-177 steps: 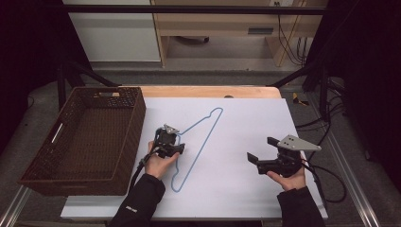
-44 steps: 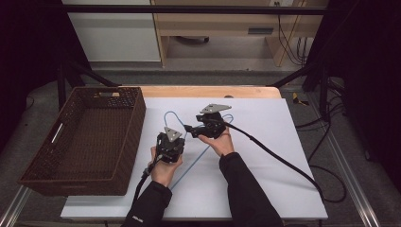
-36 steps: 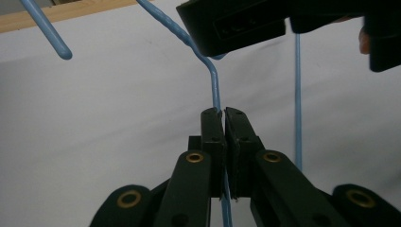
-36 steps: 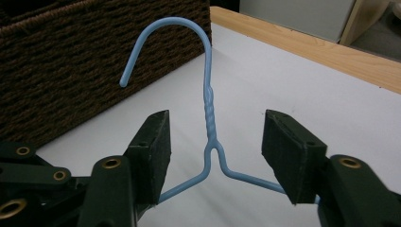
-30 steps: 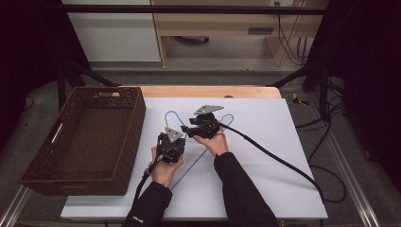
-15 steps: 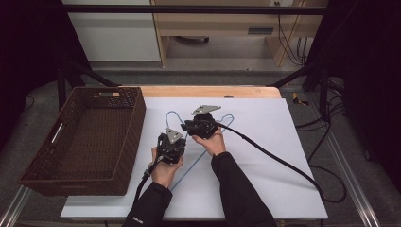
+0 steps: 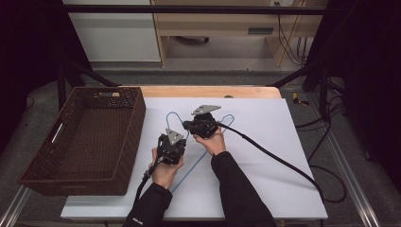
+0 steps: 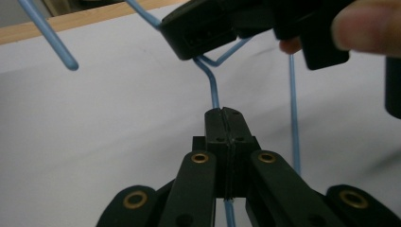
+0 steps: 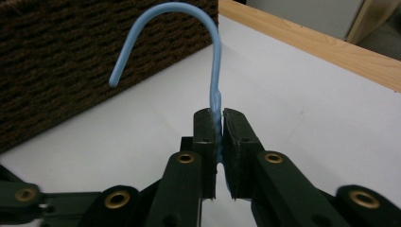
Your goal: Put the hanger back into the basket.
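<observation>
1. The blue wire hanger [image 7: 201, 161] lay on the white sheet of the bench [image 7: 283, 156], with its hook [image 9: 165, 28] pointing toward the brown wicker basket [image 7: 85, 137].
2. The left hand-held gripper [image 8: 222, 124] was pressed together on the hanger's wire just below the neck, as in the earlier high views; that hand had not moved.
3. The right hand-held gripper [image 9: 216, 124], which sat well apart at the right of the sheet some seconds before, had come across to the hanger's neck. Its jaws had just been closing and now pinched the twisted wire below the hook.
4. With both grips set, the hanger looked ready to be lifted, probably toward the basket, though it still seemed to rest on the sheet.
5. Room: the two grippers sat just beside each other, so little slack remained between them. The sheet to the right was bare and open.
6. The basket's near wall stood just left of the hook and would need clearing on any move leftward.
7. Farther off ran the bench's wooden back edge [image 7: 203, 91], with floor beyond.
</observation>
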Demonstrator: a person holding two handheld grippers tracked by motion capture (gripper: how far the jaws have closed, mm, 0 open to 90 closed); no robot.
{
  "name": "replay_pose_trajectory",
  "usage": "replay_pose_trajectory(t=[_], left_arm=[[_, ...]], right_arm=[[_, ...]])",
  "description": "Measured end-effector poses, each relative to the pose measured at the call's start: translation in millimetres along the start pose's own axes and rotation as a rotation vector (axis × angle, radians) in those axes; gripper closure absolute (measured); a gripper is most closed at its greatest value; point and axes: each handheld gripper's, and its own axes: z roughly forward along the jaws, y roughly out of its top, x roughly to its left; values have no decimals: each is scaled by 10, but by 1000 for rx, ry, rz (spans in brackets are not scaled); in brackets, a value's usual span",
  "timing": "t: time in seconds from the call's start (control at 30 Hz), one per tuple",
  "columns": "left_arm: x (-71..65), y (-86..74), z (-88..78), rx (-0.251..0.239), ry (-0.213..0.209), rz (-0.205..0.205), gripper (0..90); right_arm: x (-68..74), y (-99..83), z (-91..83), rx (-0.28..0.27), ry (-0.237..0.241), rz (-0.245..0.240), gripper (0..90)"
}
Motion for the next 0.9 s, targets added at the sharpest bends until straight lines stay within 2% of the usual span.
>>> replay_pose_trajectory(t=[0.03,0.1,0.23,0.27,0.37,0.4,0.5,0.57,0.6,0.63,0.7,0.73,0.77,0.9], left_arm=[[3,12,-5,-10,18,33,900],[-5,13,2,-7,17,46,900],[1,-3,5,-10,24,30,900],[34,3,-23,-23,26,29,900],[56,23,-76,-34,10,5,898],[82,40,-99,-33,-3,-1,881],[145,88,-125,-10,-40,-17,750],[165,101,-133,-8,-42,-12,715],[182,116,-135,11,-51,-12,643],[204,134,-139,22,-75,-11,633],[211,154,-126,52,-97,8,594],[211,154,-126,52,-97,8,570],[192,160,-86,100,-135,9,555],[185,153,11,156,-151,27,540]], right_arm=[[1,-6,2,2,6,0,854],[8,-13,6,1,12,-12,858],[10,-5,-14,-3,16,-24,859],[9,-2,-19,-3,17,-23,859],[6,7,-34,-5,20,-28,859],[9,8,-38,-6,21,-27,859],[17,10,-48,-10,25,-34,859],[19,10,-52,-11,26,-34,859],[22,15,-62,-12,28,-37,859],[23,17,-67,-12,27,-40,859],[26,21,-78,-13,29,-44,859],[28,22,-83,-13,28,-46,859],[32,25,-87,-13,27,-44,859],[35,31,-101,-12,31,-47,859]])
